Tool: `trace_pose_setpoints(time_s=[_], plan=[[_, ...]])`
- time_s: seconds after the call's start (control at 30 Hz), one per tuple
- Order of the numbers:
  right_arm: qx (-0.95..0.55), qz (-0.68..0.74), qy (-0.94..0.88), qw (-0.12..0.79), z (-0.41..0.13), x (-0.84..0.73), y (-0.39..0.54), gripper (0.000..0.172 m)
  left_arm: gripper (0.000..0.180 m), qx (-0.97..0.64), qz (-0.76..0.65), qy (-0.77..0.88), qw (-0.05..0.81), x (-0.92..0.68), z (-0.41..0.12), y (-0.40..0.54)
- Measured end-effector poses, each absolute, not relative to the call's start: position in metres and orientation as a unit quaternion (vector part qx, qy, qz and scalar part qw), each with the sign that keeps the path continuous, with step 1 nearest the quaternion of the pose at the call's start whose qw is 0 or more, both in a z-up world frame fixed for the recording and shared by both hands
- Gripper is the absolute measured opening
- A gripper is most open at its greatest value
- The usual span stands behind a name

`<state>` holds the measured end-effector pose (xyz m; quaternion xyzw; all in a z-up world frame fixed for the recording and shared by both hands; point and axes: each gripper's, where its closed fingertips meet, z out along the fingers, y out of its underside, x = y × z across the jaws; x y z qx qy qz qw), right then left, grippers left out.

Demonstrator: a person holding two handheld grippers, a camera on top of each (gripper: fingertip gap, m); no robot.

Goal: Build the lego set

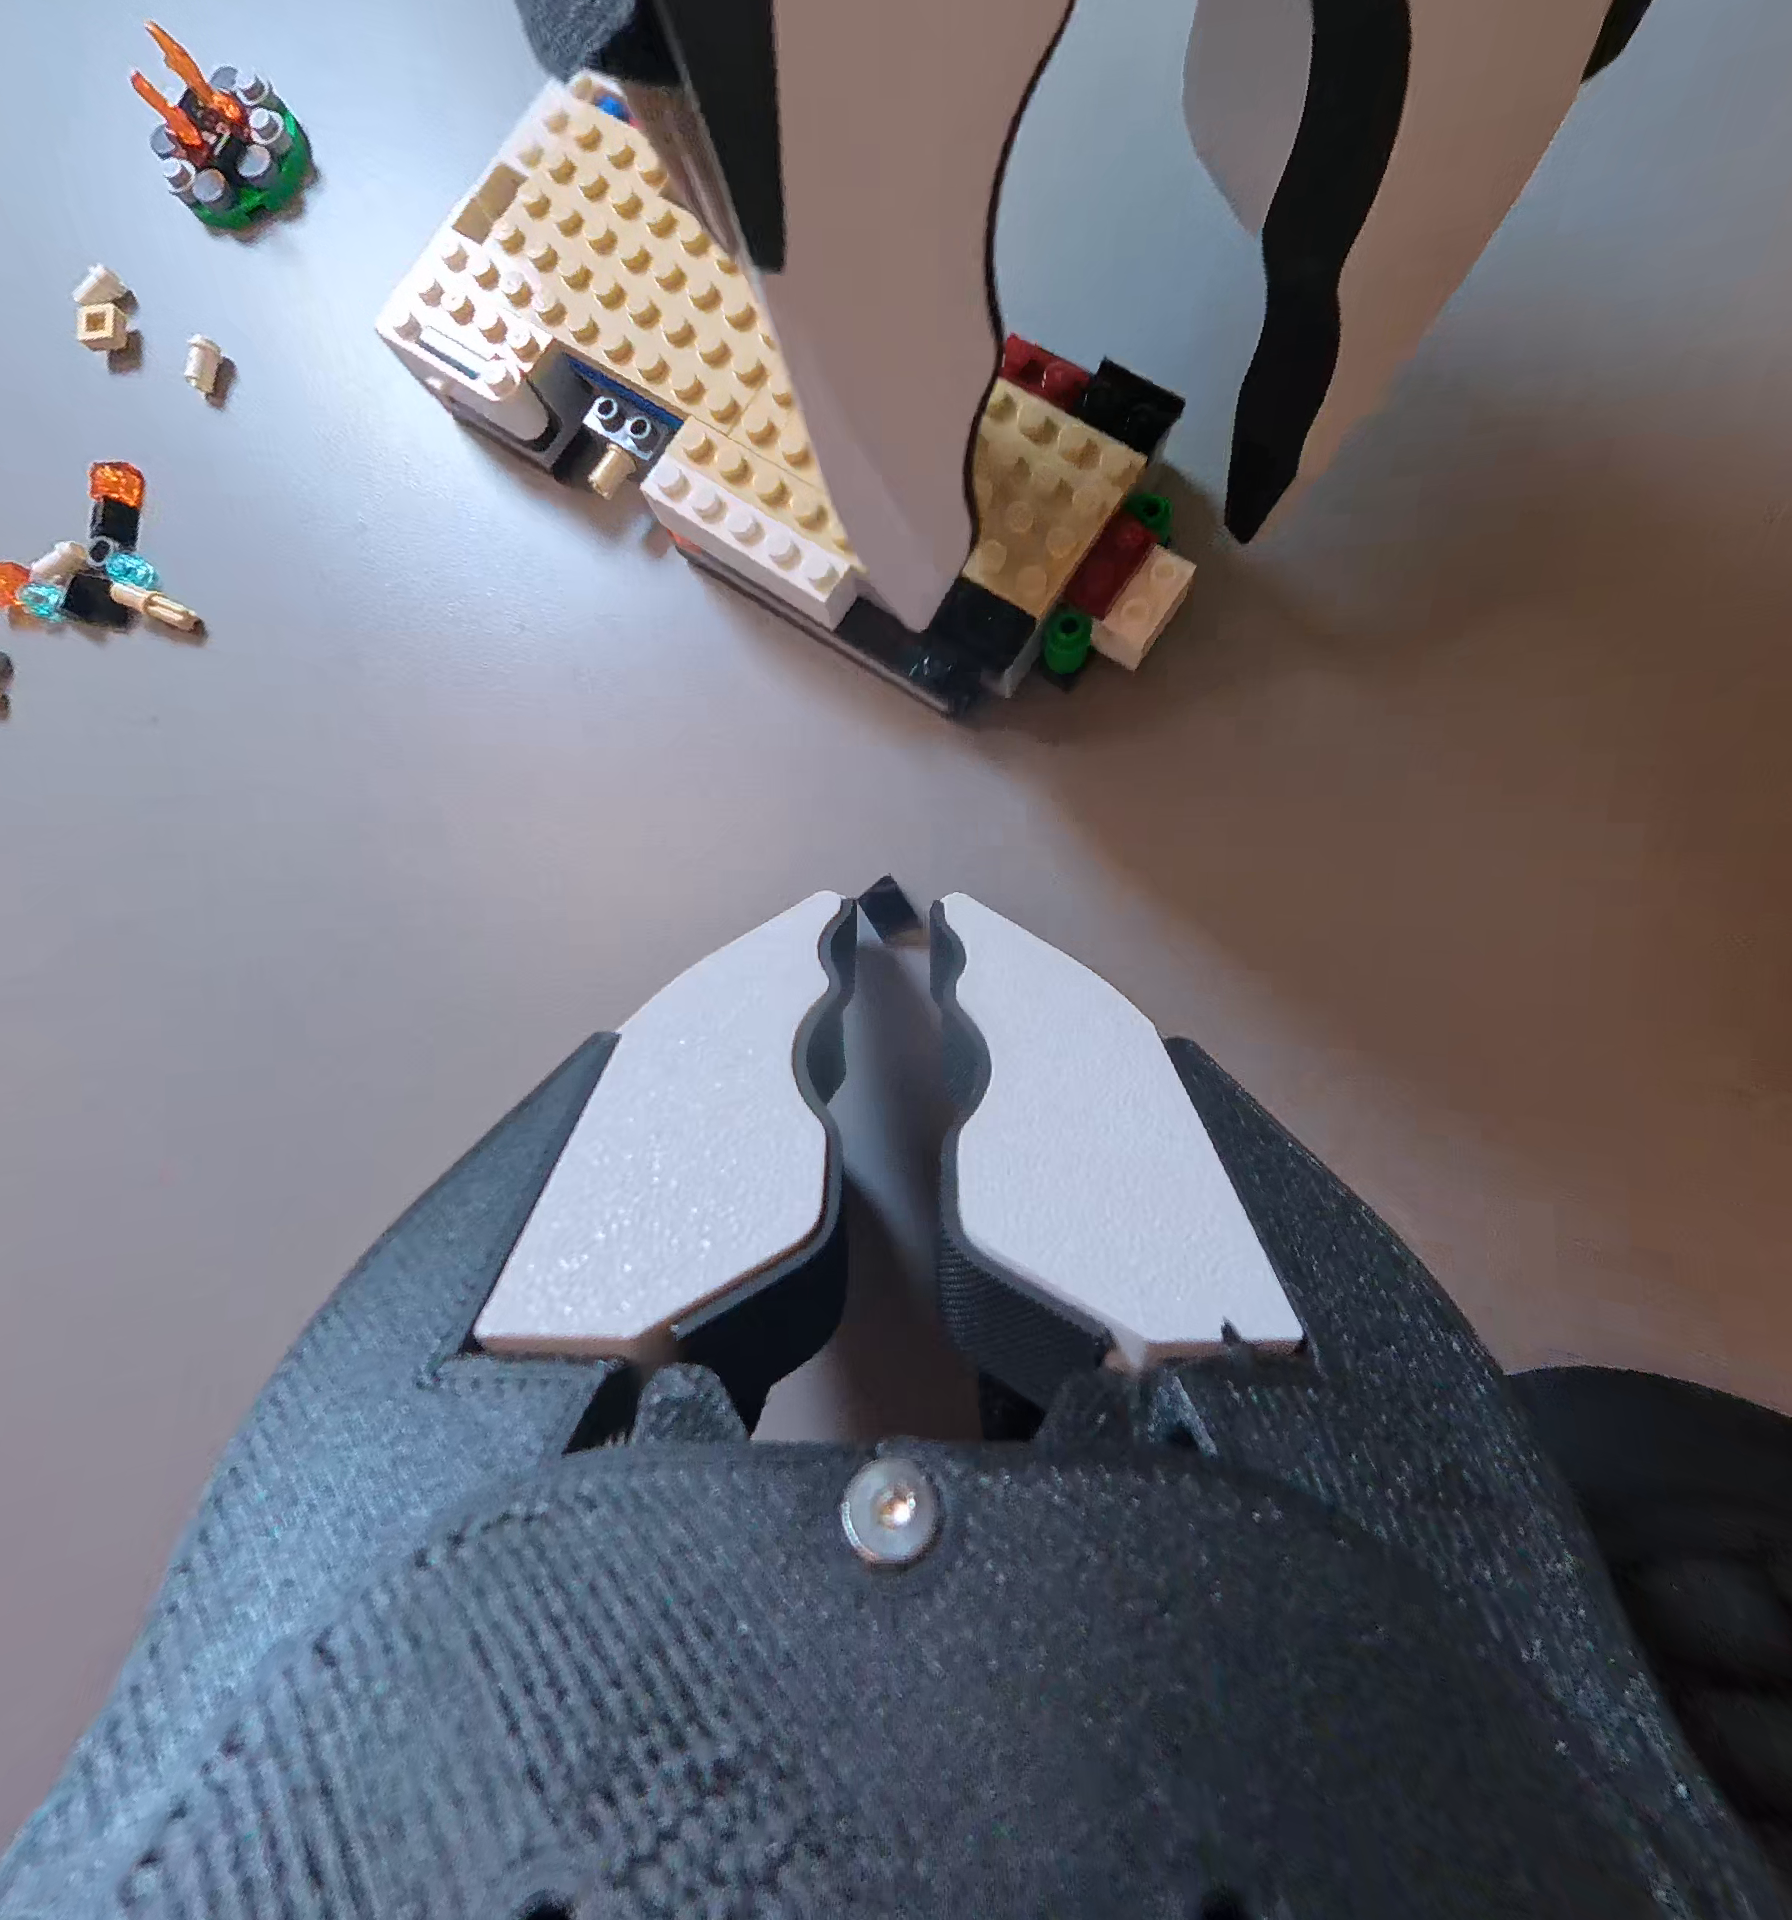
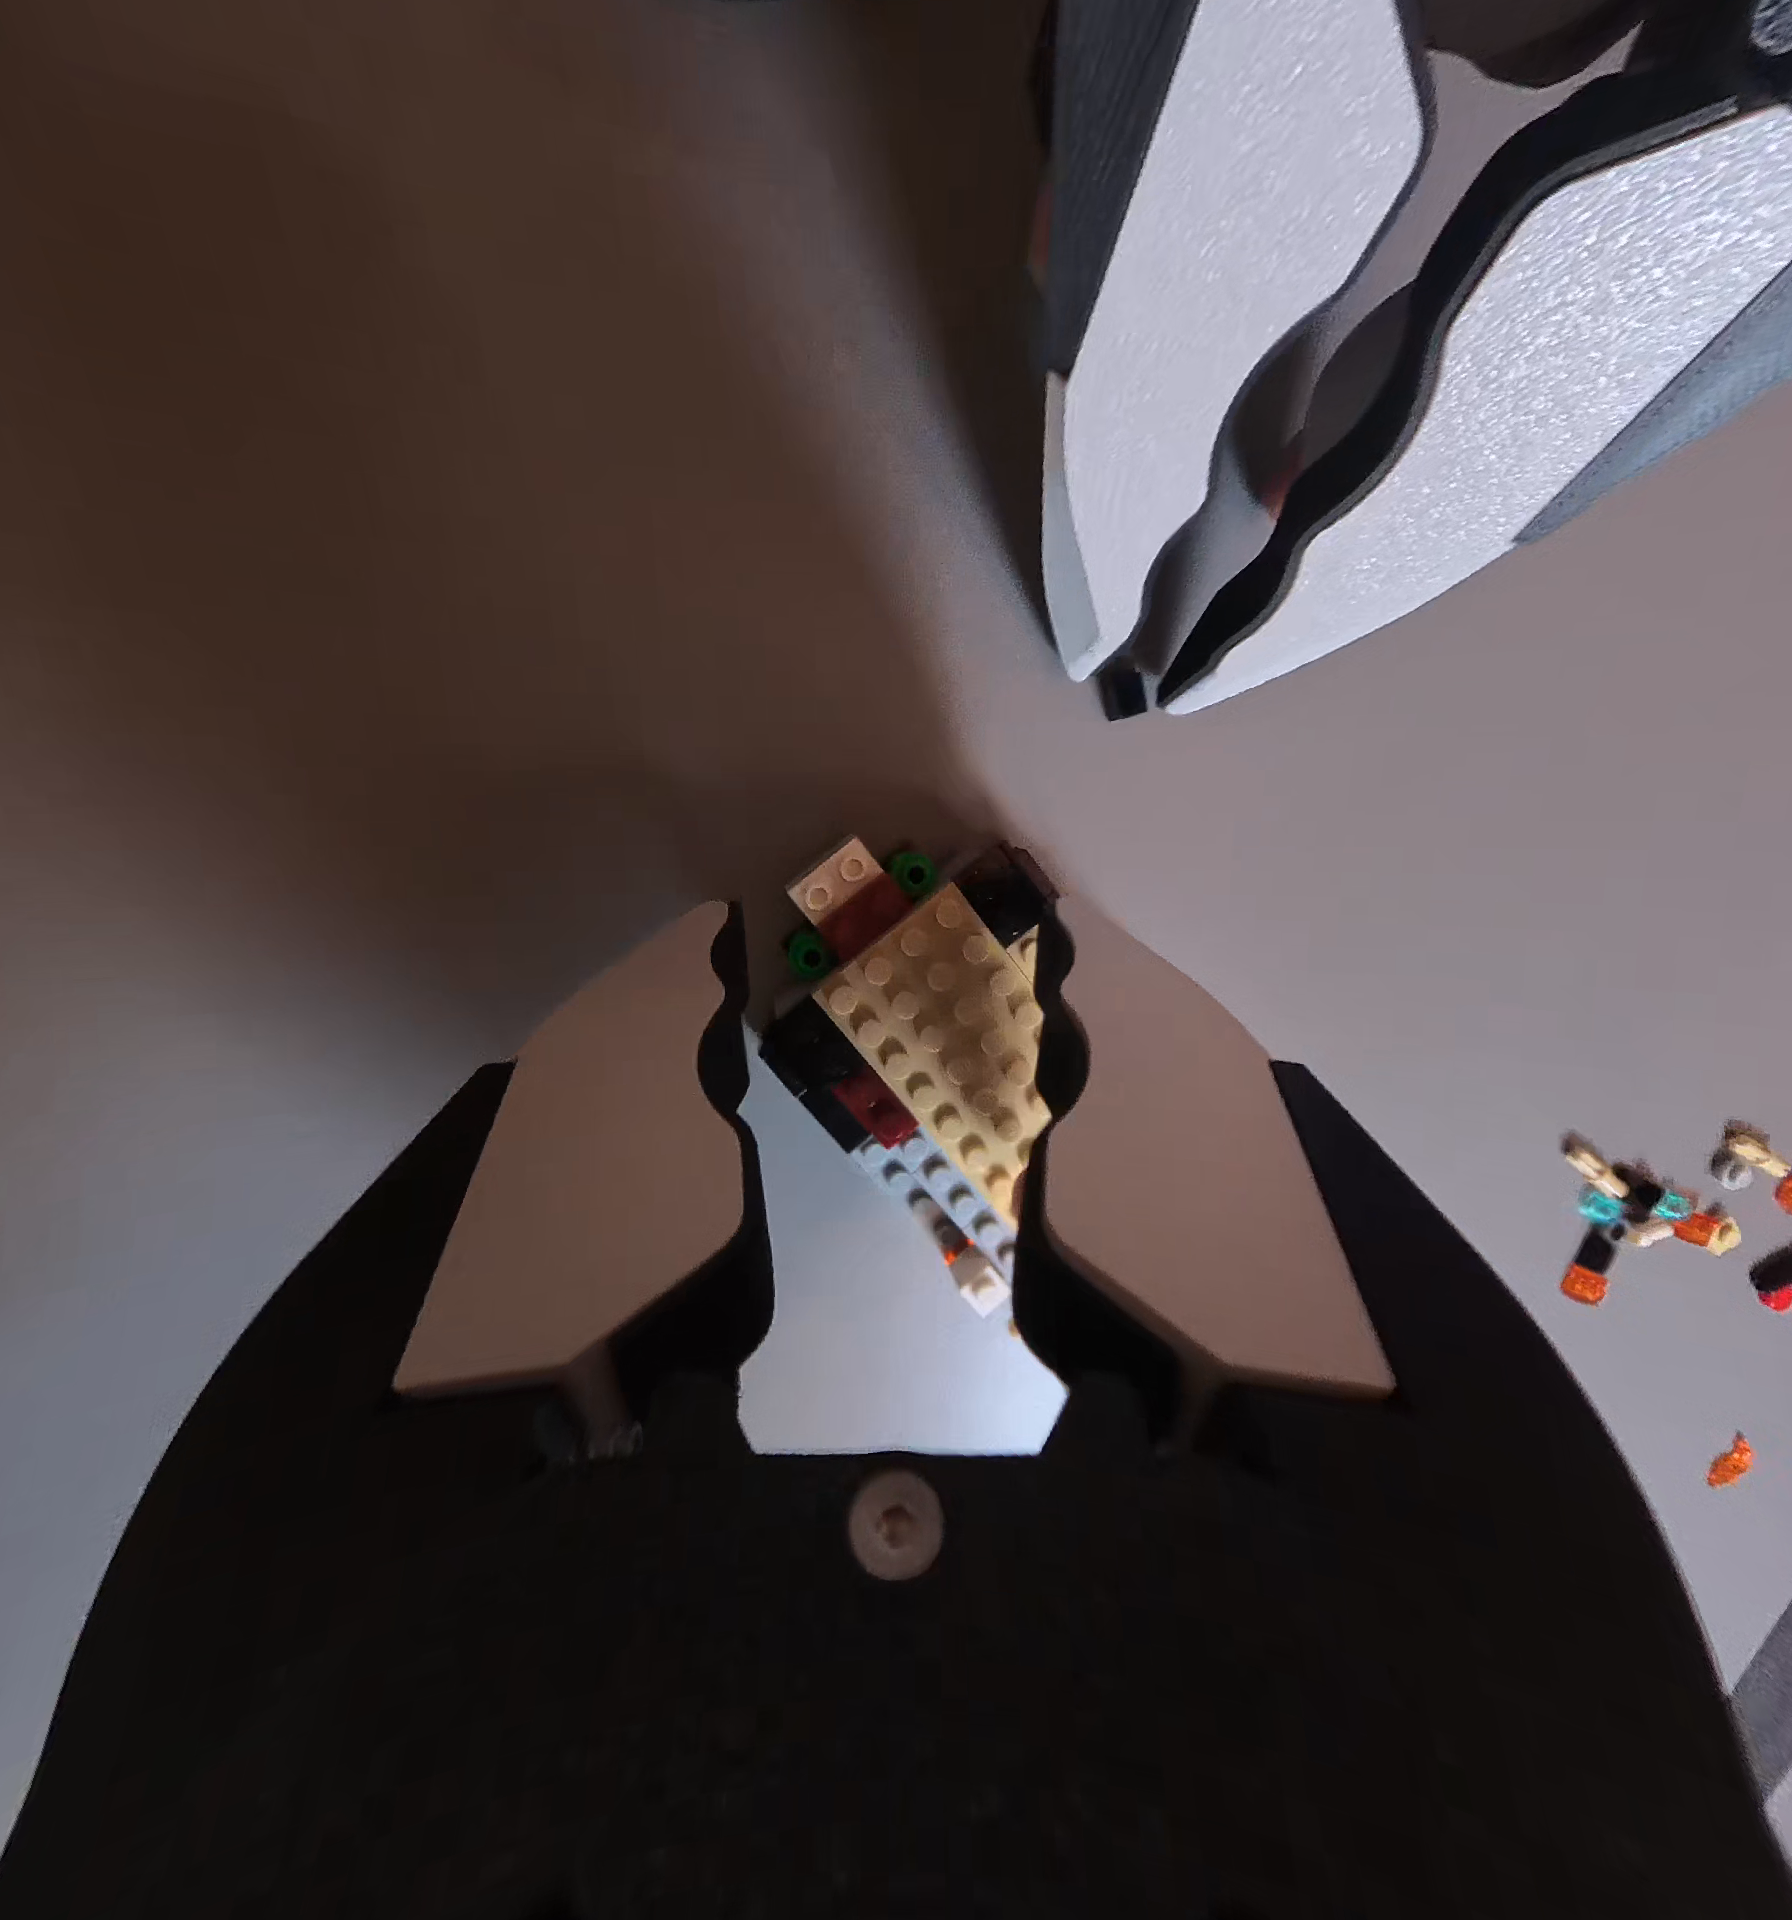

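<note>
Nearest me, my left gripper [image 1: 897, 920] hangs over the grey table [image 1: 404, 935], jaws almost together, a small black piece [image 1: 887, 902] between the tips; whether the pads press it I cannot tell; beyond, my right gripper [image 2: 892, 920] stands with jaws apart astride the tan-topped brick model [image 2: 954, 1039], not clamped; far left lie loose small pieces [image 1: 71, 582] and a green round build [image 1: 232, 145].
</note>
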<state>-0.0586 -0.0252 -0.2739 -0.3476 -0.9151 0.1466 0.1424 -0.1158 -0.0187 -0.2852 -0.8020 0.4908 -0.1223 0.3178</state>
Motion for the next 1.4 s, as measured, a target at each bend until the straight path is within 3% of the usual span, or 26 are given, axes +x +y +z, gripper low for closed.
trace_pose_setpoints(time_s=[0.3, 0.6, 0.8, 1.0, 1.4], plan=[[-0.453, 0.2, -0.848, 0.188, -0.25, -0.029, -0.004, 0.06, 0.013, -0.801, -0.13, 0.49, 0.319, -0.116, -0.285, -0.021], [-0.603, 0.249, -0.718, 0.245, -0.266, -0.009, 0.001, 0.061, 0.016, -0.775, -0.14, 0.51, 0.346, -0.093, -0.279, -0.023], [-0.653, 0.241, -0.654, 0.296, -0.274, -0.011, 0.013, 0.079, 0.032, -0.767, -0.139, 0.51, 0.365, -0.081, -0.278, -0.017], [-0.647, 0.241, -0.67, 0.272, -0.282, -0.022, 0.016, 0.089, 0.057, -0.768, -0.153, 0.5, 0.371, -0.071, -0.278, -0.008], [-0.657, 0.295, -0.645, 0.253, -0.254, -0.021, 0.053, 0.082, 0.055, -0.76, -0.143, 0.505, 0.384, -0.07, -0.276, -0.007]])
